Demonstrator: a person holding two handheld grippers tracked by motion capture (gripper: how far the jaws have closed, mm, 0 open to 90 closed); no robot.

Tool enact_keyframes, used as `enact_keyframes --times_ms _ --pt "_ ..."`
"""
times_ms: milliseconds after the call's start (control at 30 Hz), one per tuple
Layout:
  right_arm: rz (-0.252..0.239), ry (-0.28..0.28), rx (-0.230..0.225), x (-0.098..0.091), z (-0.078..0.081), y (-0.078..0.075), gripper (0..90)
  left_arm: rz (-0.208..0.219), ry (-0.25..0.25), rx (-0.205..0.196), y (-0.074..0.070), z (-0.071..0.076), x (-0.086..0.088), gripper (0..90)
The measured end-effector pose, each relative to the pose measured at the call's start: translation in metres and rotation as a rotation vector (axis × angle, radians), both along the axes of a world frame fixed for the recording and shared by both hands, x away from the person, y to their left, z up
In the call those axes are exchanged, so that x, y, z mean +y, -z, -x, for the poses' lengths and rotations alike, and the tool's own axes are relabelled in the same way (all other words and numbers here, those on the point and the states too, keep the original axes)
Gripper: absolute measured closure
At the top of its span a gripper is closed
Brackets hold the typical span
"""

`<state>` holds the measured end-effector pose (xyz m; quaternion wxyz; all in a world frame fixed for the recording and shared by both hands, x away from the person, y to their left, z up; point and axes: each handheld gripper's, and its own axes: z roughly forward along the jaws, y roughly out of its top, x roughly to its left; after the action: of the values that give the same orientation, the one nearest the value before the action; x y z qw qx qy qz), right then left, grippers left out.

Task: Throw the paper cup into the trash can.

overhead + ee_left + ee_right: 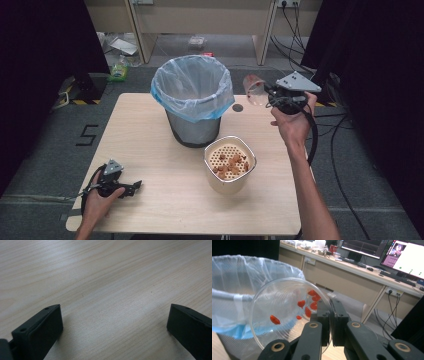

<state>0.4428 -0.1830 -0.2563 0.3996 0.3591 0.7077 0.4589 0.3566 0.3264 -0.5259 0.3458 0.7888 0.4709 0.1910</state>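
The clear plastic cup [287, 315], with small red bits [308, 306] clinging to its inside, is tipped on its side beside the rim of the grey bin lined with a pale plastic bag [192, 95] on the light wooden table [150, 145]. We see the right gripper [330, 322] pinching the cup's rim between nearly closed jaws. Nearer us stands a cream perforated basket [229, 165] holding brown pieces, while the left gripper [127, 188] rests low over the table, jaws spread wide and empty.

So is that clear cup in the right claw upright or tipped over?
Tipped. The clear cup lies on its side in the right claw, its mouth toward the bin, red bits stuck inside.
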Motion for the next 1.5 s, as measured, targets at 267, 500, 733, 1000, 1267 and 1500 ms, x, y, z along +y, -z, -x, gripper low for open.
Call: enact_keyframes --times_ms 267,500,733,1000,1267,1500 --pt "0.001 0.007 -0.012 0.005 -0.012 -0.020 87.0 0.000 0.000 -0.001 0.000 0.000 0.000 0.0" --pt "0.015 -0.005 -0.024 0.019 -0.021 -0.035 86.9 0.000 0.001 -0.001 0.000 0.000 0.000 0.0" --pt "0.026 -0.055 -0.028 0.047 -0.029 -0.044 86.9 0.000 0.000 -0.001 0.000 0.000 0.000 0.0" --pt "0.041 -0.113 -0.003 0.089 -0.044 -0.048 86.8 0.000 0.001 -0.001 0.000 0.000 0.000 0.0" --pt "0.089 -0.142 0.059 0.131 -0.066 -0.039 84.2 0.000 0.001 -0.001 0.000 0.000 0.000 0.0" --pt "0.072 -0.122 0.084 0.150 -0.079 -0.029 60.8 0.000 -0.001 -0.001 0.000 0.000 0.000 0.0"
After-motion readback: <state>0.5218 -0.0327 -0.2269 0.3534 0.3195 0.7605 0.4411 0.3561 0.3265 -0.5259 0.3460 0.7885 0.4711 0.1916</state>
